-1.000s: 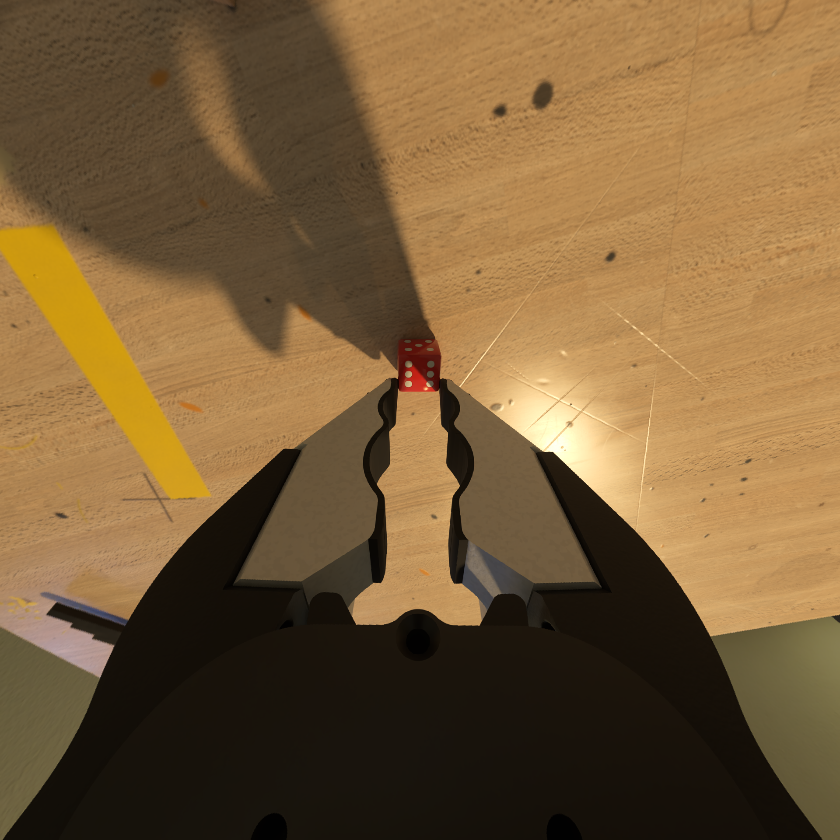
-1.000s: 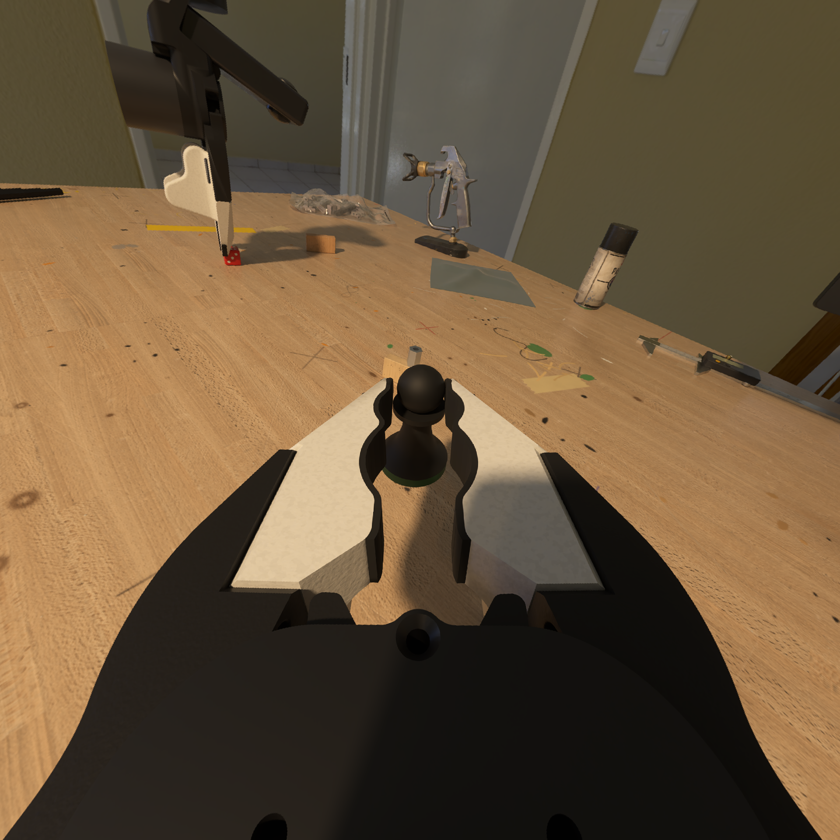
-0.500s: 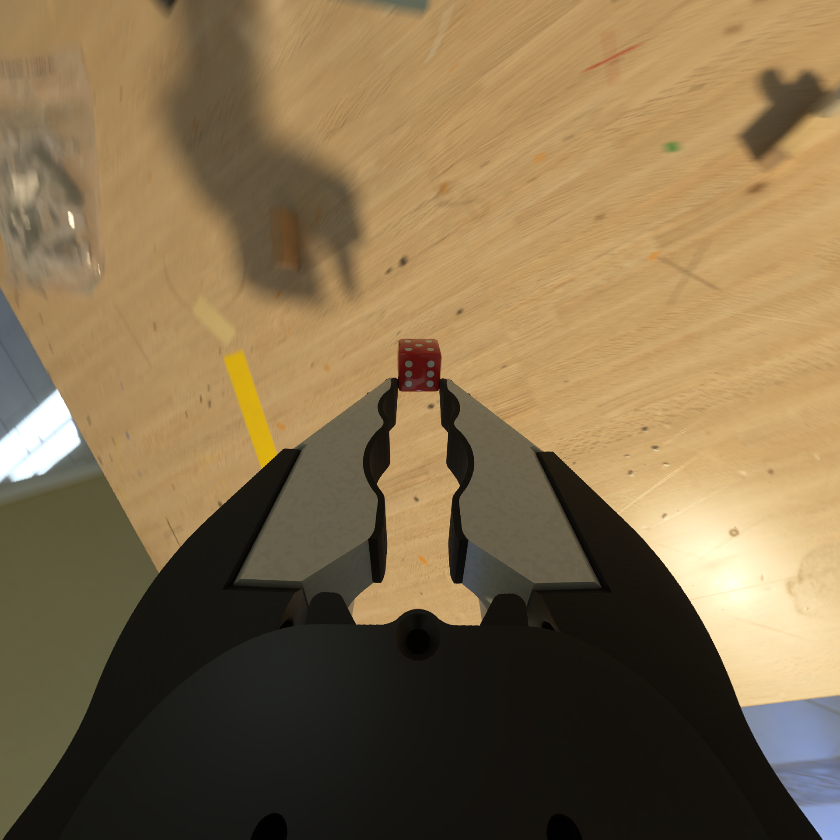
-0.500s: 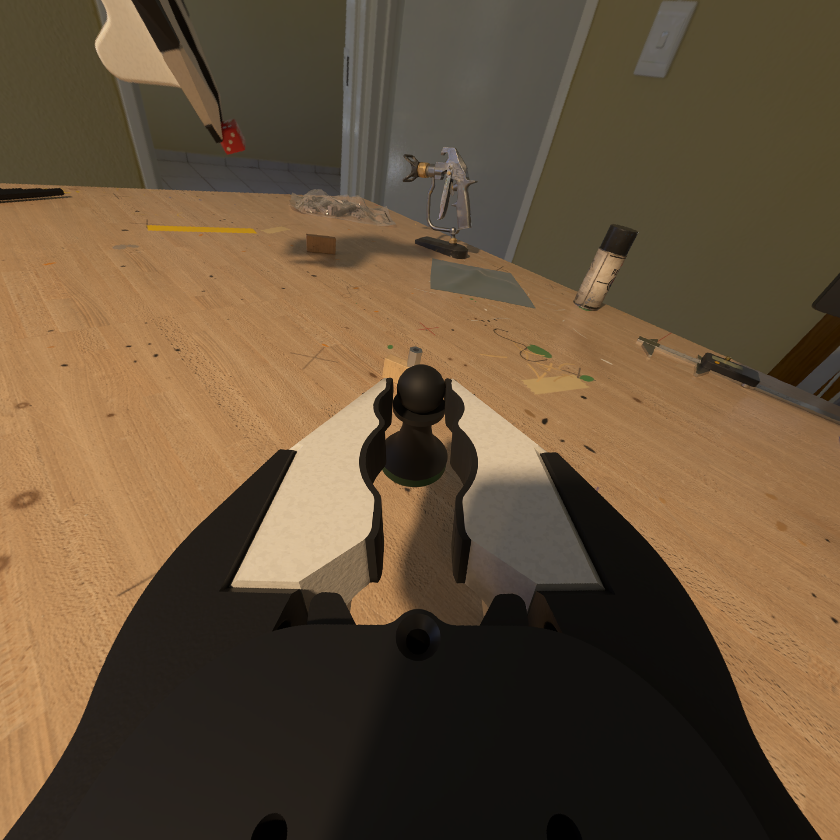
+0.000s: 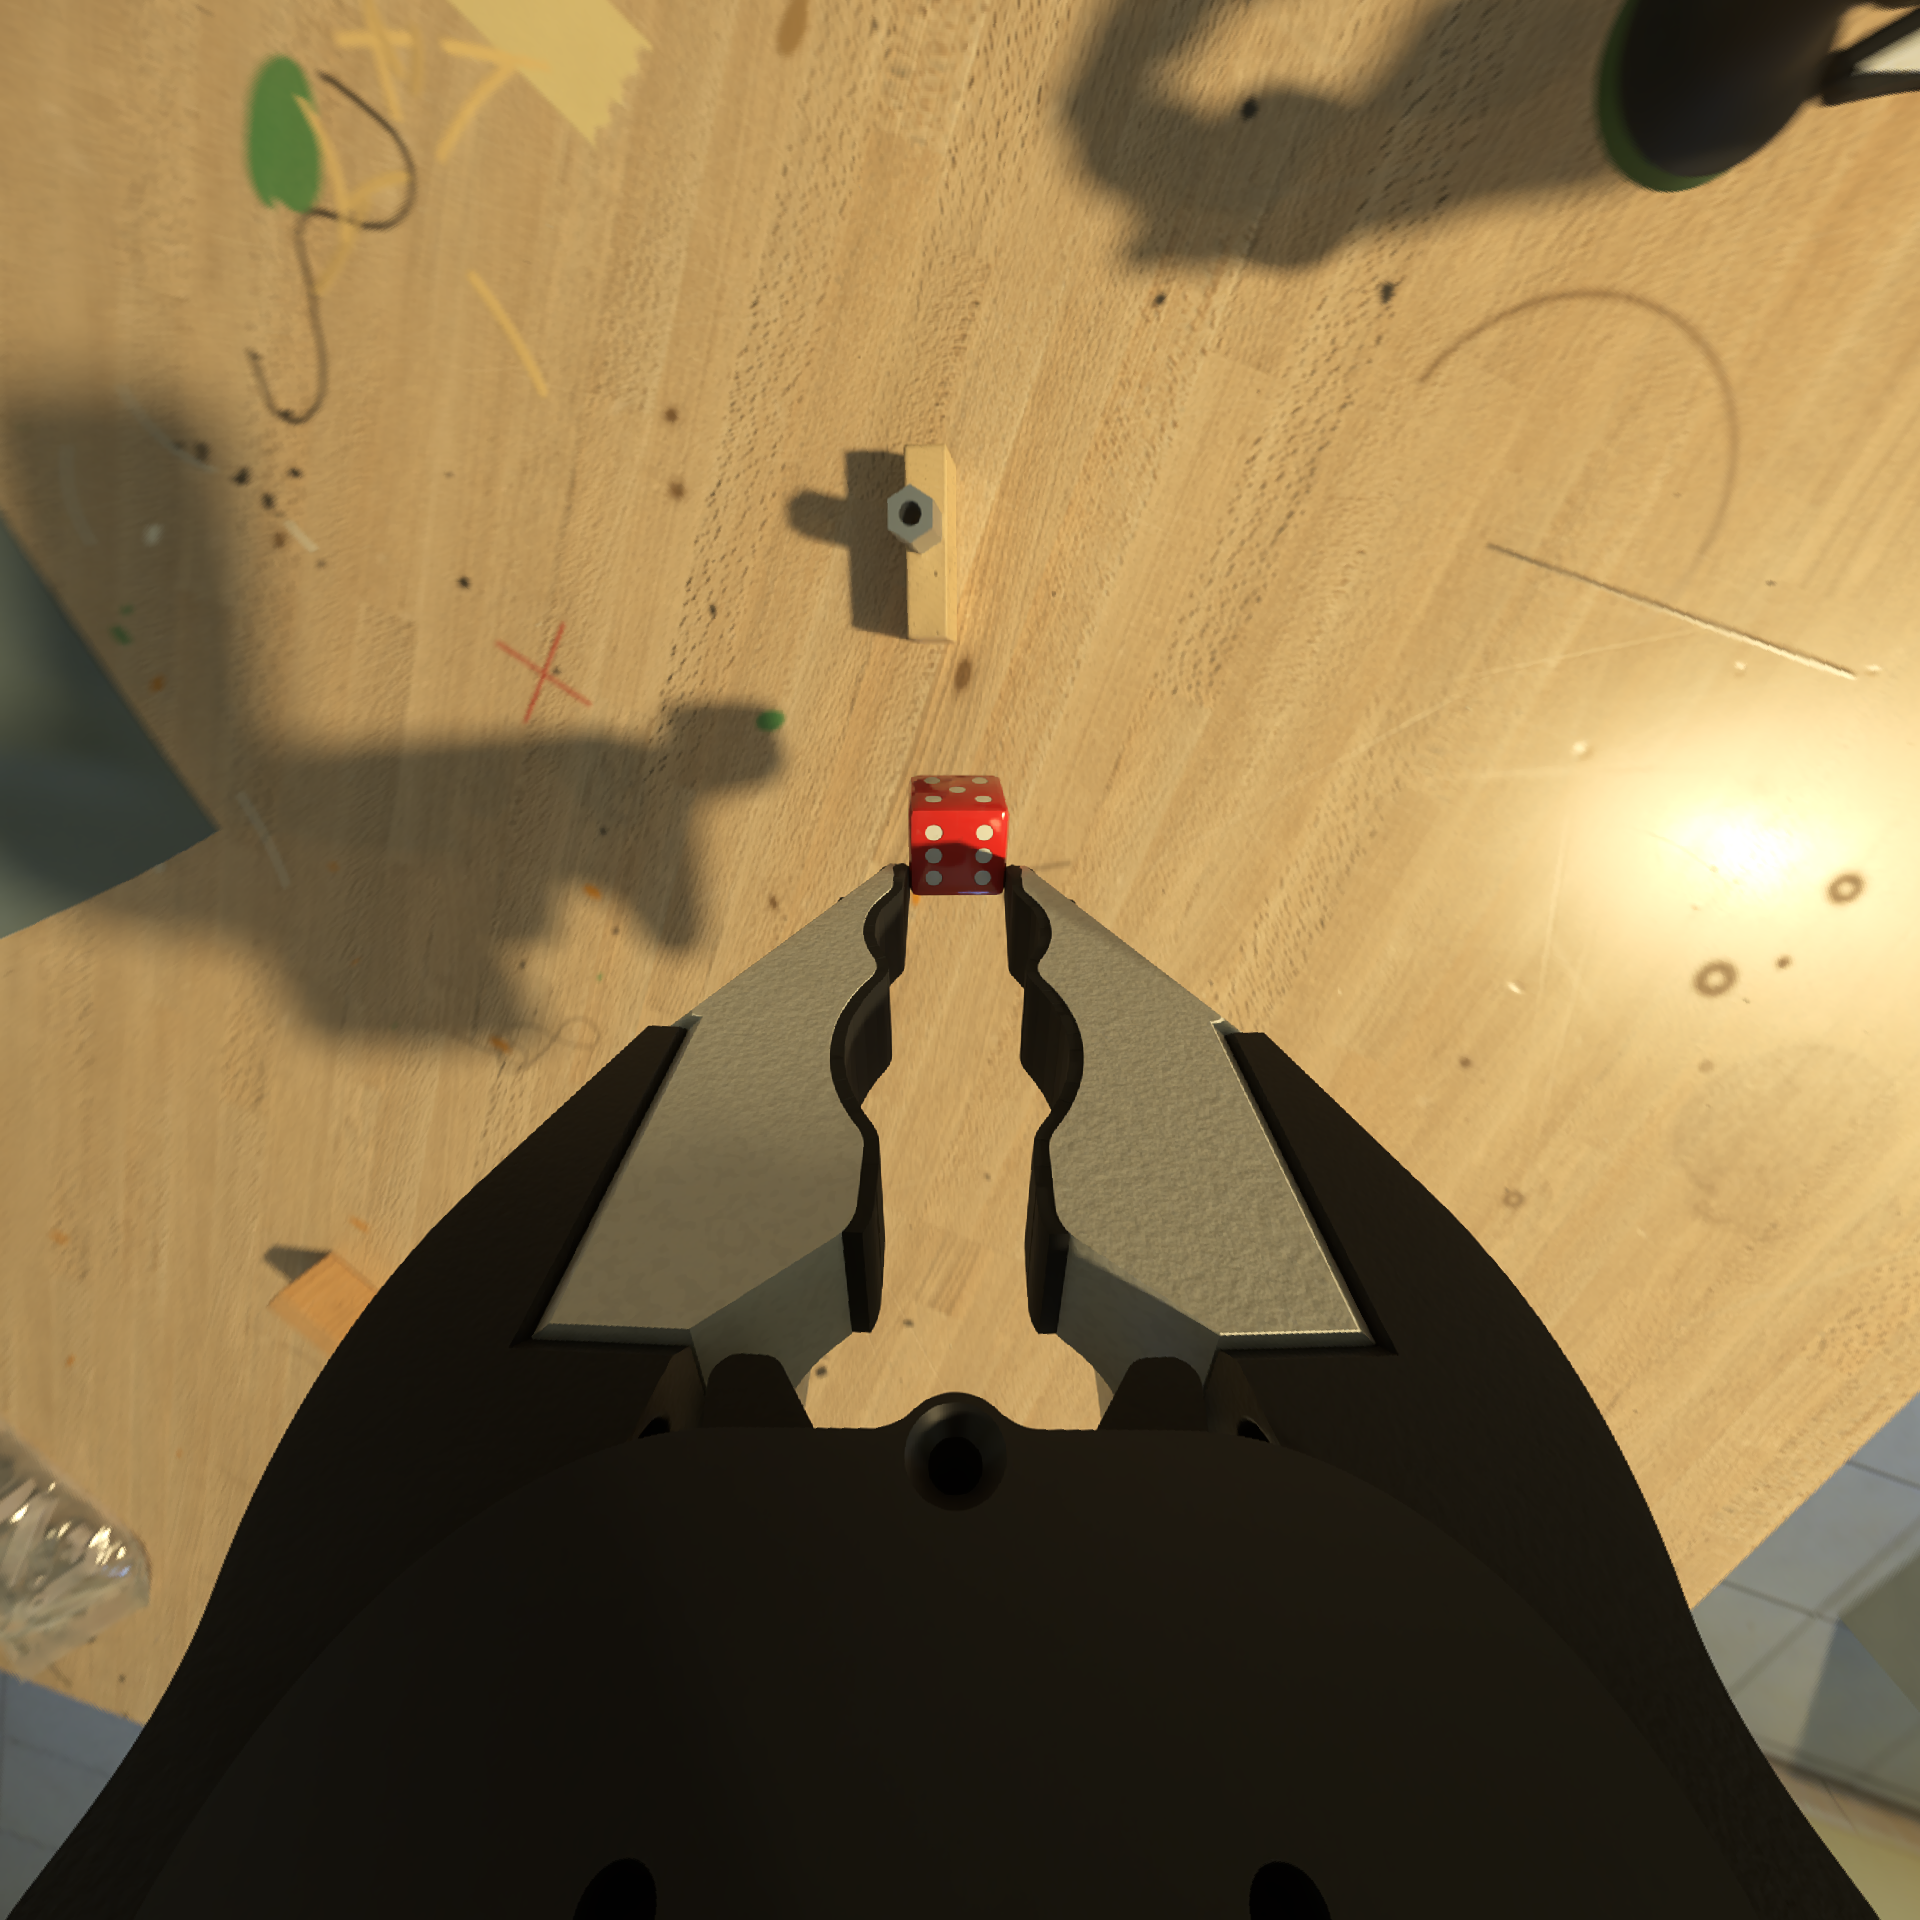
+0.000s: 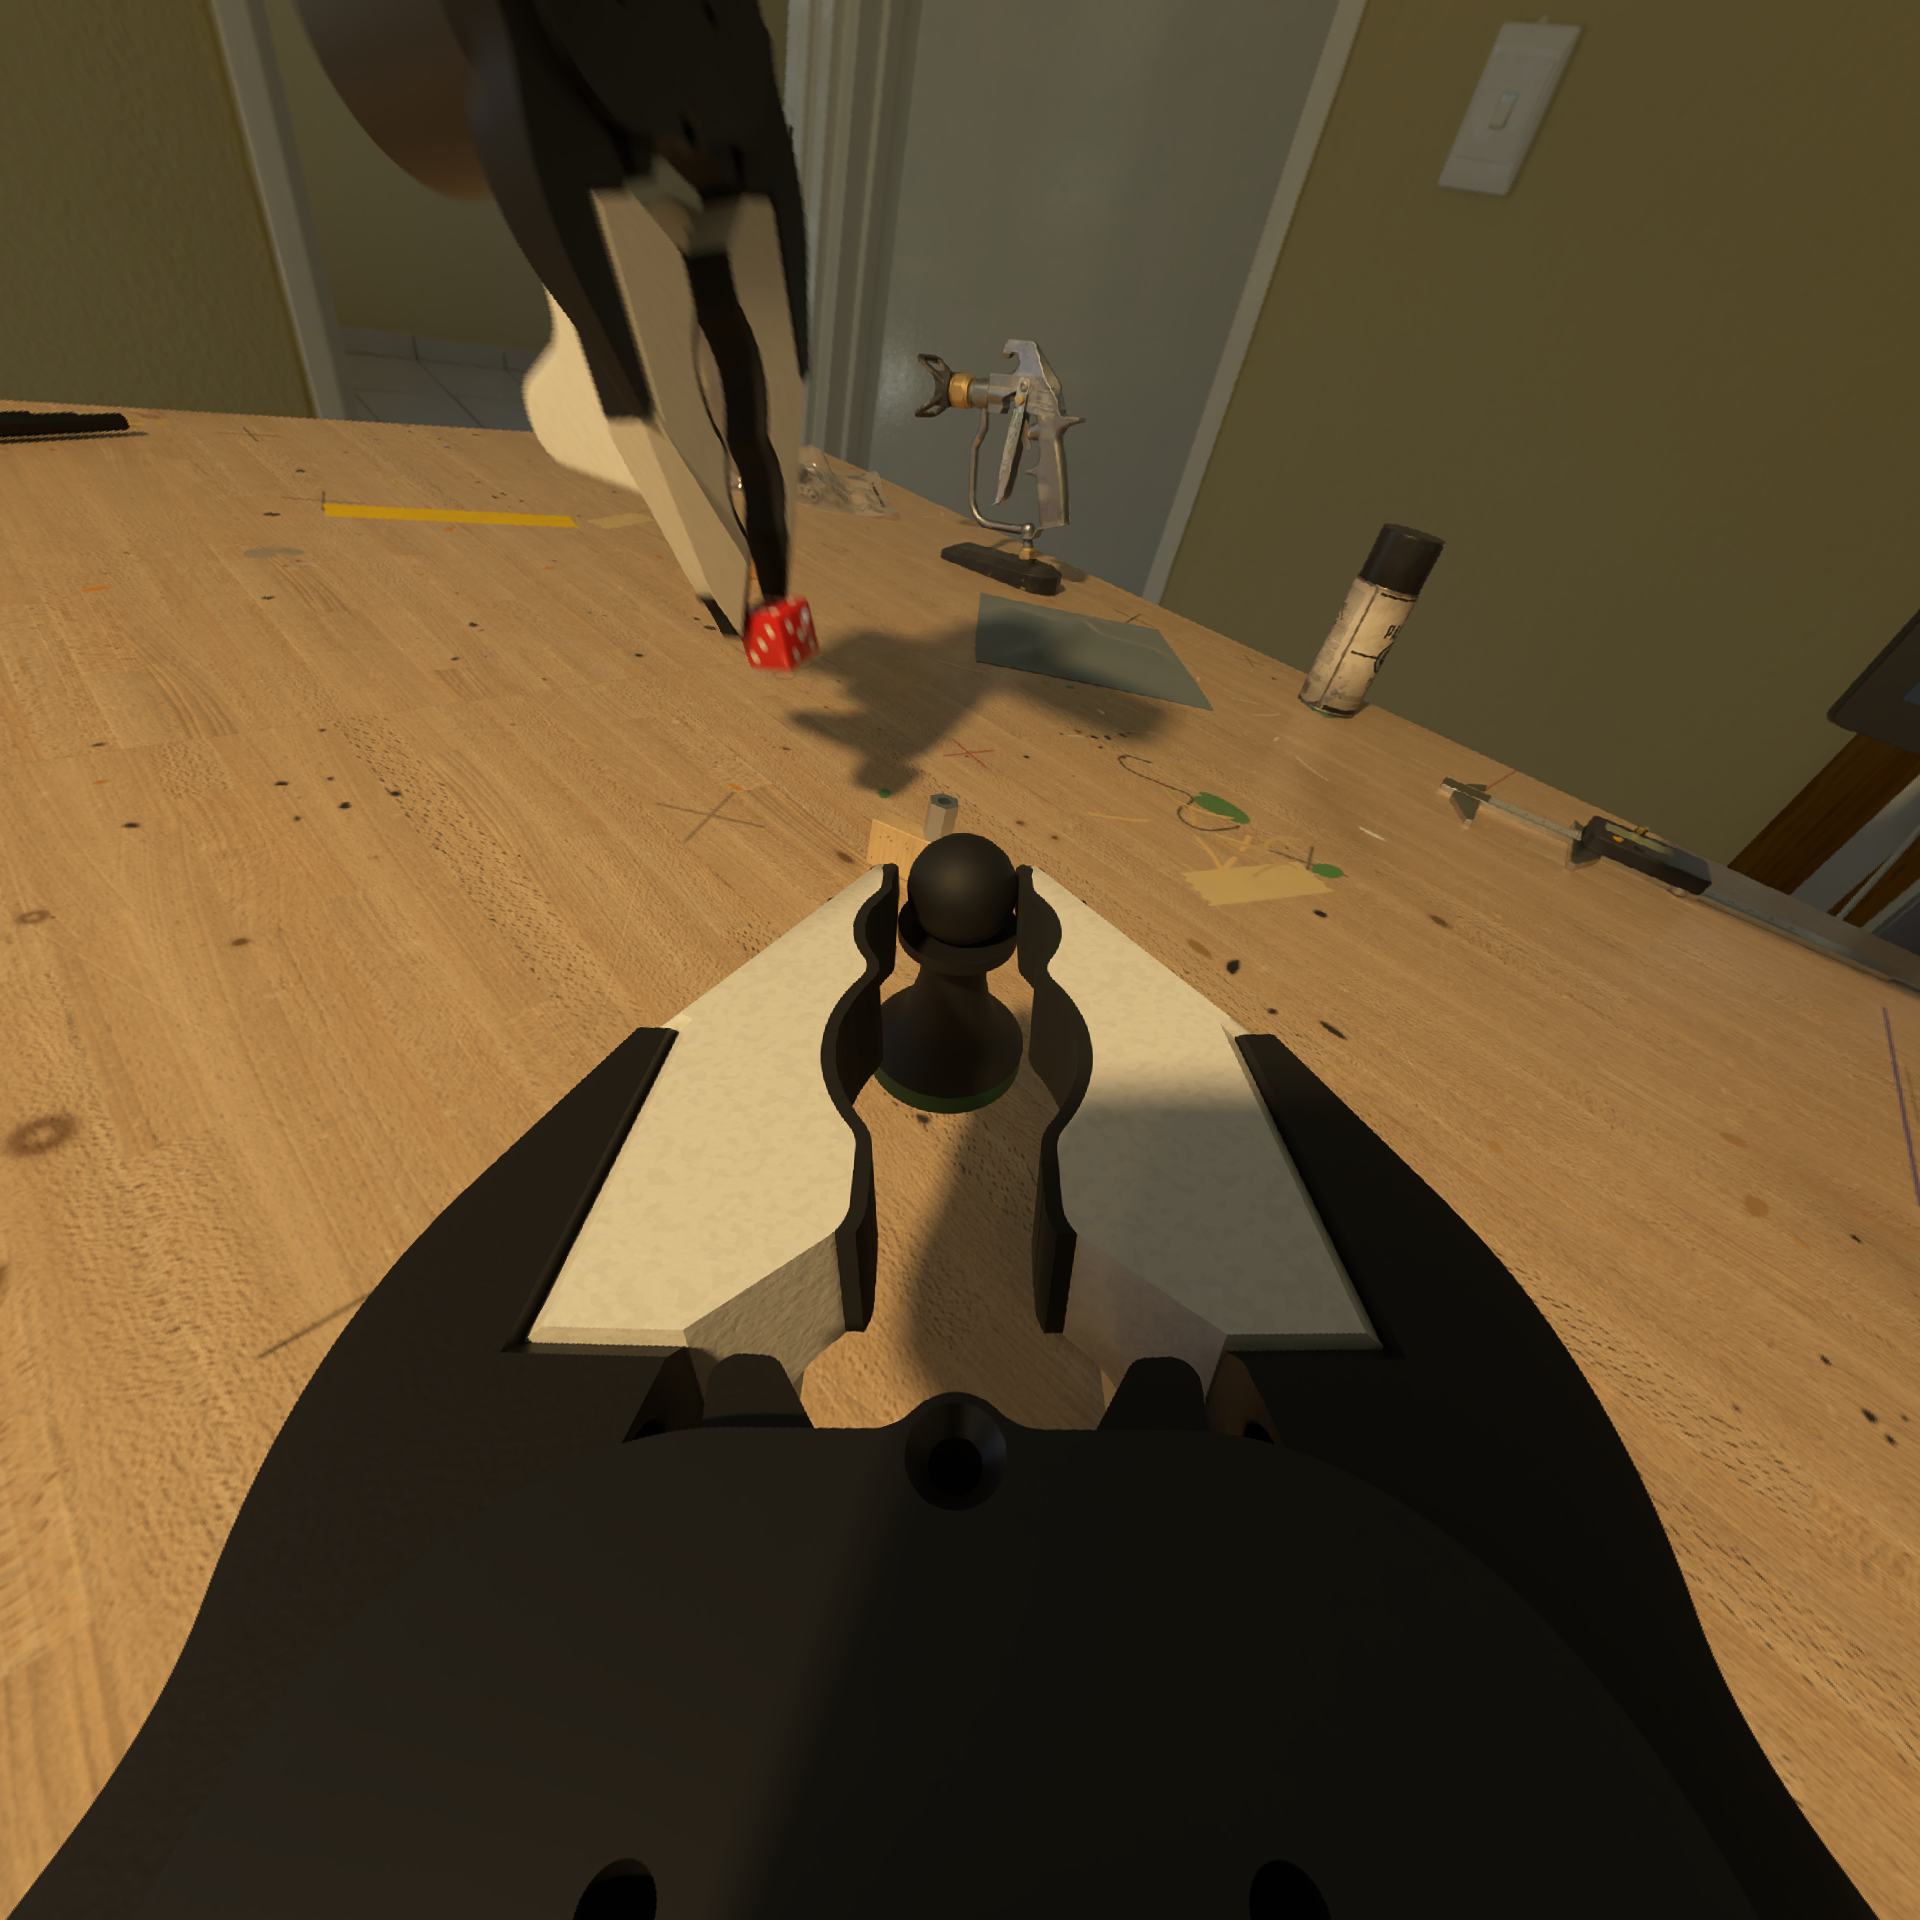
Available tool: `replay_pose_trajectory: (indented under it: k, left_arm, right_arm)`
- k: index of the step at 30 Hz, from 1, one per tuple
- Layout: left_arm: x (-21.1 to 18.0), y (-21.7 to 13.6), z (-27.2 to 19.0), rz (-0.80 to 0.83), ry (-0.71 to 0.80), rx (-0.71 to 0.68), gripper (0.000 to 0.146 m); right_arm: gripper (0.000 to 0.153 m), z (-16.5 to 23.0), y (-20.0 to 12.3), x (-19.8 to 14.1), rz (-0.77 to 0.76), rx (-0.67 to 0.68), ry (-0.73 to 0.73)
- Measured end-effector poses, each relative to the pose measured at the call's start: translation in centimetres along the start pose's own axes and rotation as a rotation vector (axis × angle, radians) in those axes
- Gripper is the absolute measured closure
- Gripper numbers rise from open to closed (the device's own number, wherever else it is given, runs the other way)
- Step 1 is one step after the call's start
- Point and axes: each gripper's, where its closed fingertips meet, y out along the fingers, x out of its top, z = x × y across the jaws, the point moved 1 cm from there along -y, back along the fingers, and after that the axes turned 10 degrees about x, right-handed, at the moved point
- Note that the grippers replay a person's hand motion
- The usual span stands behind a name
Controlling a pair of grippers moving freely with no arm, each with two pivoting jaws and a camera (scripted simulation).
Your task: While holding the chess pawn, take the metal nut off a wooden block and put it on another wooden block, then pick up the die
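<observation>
Left wrist view: the left gripper (image 5: 957, 883) is closed on the red die (image 5: 957, 833), which sits pinched at the very tips of the fingers (image 5: 790, 1091), clear of the wooden table (image 5: 1351, 727). Beyond the die, farther along the finger line, a wooden block (image 5: 930, 545) lies on the table with the metal nut (image 5: 912, 516) on it; the nut overhangs the block's left edge as viewed here. A second block (image 5: 322, 1299) lies near the die's left, beside the gripper body. The grip is shallow: judged from the contact at the tips only, motion should be slow and without sharp rotation, and closing force should not be relaxed. Right wrist view: the right gripper (image 6: 957, 925) is closed narrowly on the black chess pawn (image 6: 954, 966), head between the tips and green-rimmed base toward the palm. Relative to the pawn, the block and nut (image 6: 941, 810) stand just beyond it, and the die (image 6: 780, 634) hangs above the table farther off to the left in the other gripper, which appears motion-blurred. The pawn's hold should be kept unchanged and this gripper held stationary. The nut appears placed and the die lifted, so the task is judged essentially complete; only a steady hold of both items remains.
</observation>
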Motion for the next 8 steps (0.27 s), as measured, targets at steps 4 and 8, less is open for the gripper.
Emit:
replay_pose_trajectory:
  k: [4,8]
  left_arm:
    - [1.1,3.2,0.0,0.043,-0.025,-0.033,0.128]
    - [1.9,4.8,0.1,0.058,-0.039,-0.020,0.128]
  right_arm:
    - [0.130,0.0,0.0,0.0,-0.002,0.001,0.001]
    - [0.130,0.0,0.0,0.0,0.002,-0.001,-0.008]
